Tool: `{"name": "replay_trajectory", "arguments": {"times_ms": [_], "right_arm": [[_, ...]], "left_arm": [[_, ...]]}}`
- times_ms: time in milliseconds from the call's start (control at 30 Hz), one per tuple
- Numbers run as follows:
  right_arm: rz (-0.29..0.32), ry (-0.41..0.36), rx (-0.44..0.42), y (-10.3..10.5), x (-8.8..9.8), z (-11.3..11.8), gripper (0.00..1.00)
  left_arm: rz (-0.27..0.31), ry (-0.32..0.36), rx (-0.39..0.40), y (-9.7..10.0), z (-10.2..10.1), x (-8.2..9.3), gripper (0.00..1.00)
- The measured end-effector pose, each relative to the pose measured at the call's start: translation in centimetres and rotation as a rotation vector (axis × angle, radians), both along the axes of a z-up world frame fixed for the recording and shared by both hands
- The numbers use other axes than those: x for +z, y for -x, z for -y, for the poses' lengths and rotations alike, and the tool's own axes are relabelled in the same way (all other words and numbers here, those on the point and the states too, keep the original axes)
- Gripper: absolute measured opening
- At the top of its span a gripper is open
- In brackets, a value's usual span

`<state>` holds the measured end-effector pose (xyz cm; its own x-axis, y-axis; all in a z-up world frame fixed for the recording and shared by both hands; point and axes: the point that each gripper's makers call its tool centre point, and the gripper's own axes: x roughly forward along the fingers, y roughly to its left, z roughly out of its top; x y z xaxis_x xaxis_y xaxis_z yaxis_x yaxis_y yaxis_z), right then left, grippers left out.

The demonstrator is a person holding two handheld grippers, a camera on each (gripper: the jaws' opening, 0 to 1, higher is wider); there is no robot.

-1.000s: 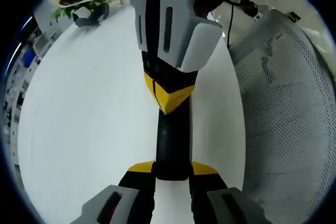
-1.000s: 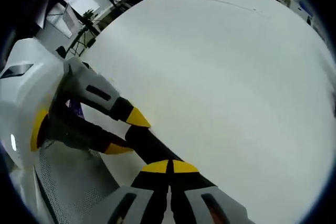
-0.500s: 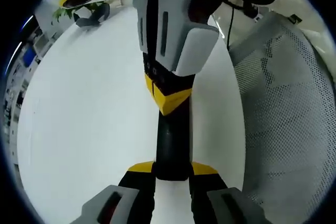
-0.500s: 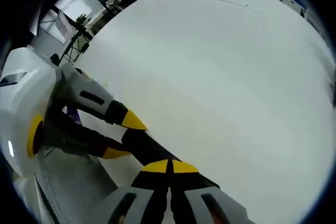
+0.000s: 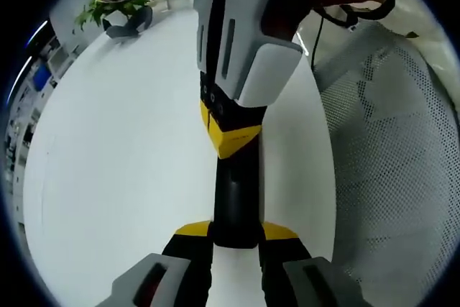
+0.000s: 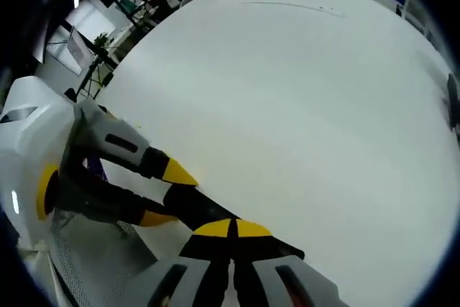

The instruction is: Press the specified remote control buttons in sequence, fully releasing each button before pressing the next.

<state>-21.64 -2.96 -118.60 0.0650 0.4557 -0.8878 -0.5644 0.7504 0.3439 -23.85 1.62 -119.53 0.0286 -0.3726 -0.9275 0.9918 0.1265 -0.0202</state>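
Holding the slim black bar-shaped remote (image 5: 236,203) clamped in my left gripper (image 5: 236,234), low centre, I judge a press underway: my right gripper (image 6: 231,229), tips together, must next lift fully clear.

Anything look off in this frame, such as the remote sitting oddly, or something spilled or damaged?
Nothing spilled or damaged. The black remote is not lying on the white table: the left gripper clamps one end, holding it out over the table, while the right gripper, jaws shut, has its tips on it. A mesh chair back stands beside.
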Motion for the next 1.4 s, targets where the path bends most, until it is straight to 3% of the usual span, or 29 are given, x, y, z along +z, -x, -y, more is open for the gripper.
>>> {"name": "replay_trajectory", "arguments": {"times_ms": [300, 1000, 1400], "right_arm": [[-0.026, -0.068, -0.036, 0.4, 0.7, 0.6, 0.00], [-0.019, -0.069, 0.028, 1.7, 0.5, 0.0, 0.00], [-0.054, -0.084, -0.041, 1.5, 0.3, 0.1, 0.00]], "left_arm": [[0.005, 0.015, -0.008, 0.0, 0.0, 0.0, 0.22], [0.003, 0.029, 0.002, 0.0, 0.0, 0.1, 0.23], [0.001, 0.031, 0.003, 0.0, 0.0, 0.1, 0.23]]}}
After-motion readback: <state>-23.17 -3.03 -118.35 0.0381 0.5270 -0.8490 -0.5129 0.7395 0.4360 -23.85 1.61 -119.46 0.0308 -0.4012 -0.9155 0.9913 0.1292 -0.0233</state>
